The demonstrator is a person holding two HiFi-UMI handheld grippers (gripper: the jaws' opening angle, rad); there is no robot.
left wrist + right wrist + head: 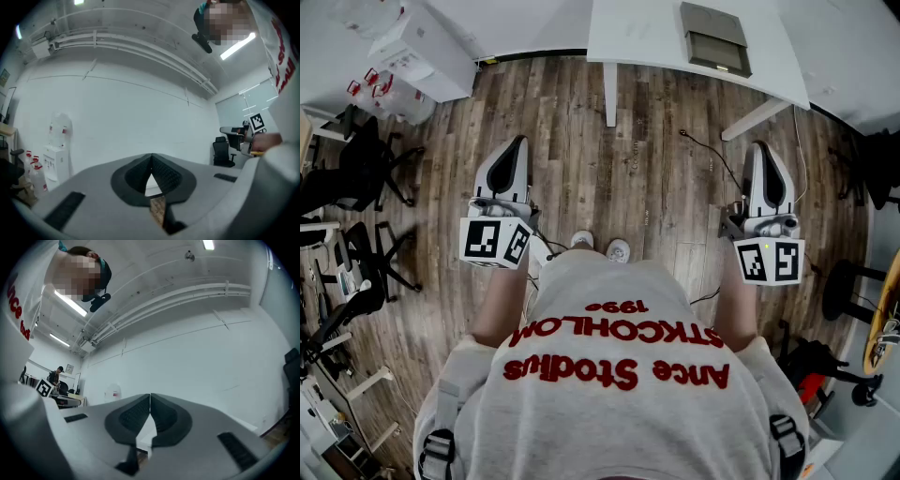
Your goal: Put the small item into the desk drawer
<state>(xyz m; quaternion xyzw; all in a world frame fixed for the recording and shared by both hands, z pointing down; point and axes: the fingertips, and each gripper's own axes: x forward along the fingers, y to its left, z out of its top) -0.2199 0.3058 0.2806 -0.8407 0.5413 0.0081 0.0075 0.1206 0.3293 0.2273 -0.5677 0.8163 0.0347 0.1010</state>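
White desk (pixel 656 37) at the far edge of the head view, bearing a grey box-like unit (pixel 715 37); whether this is the drawer, cannot tell. Small item not made out in any view. Nearer, over wood floor (pixel 647 159), left gripper (pixel 518 142) and right gripper (pixel 762 146) held well apart, both pointing toward the desk. Both clenched tip to tip, nothing between the pads. Off to the left, black office chairs (pixel 366 169) and a white water dispenser (pixel 422 52).
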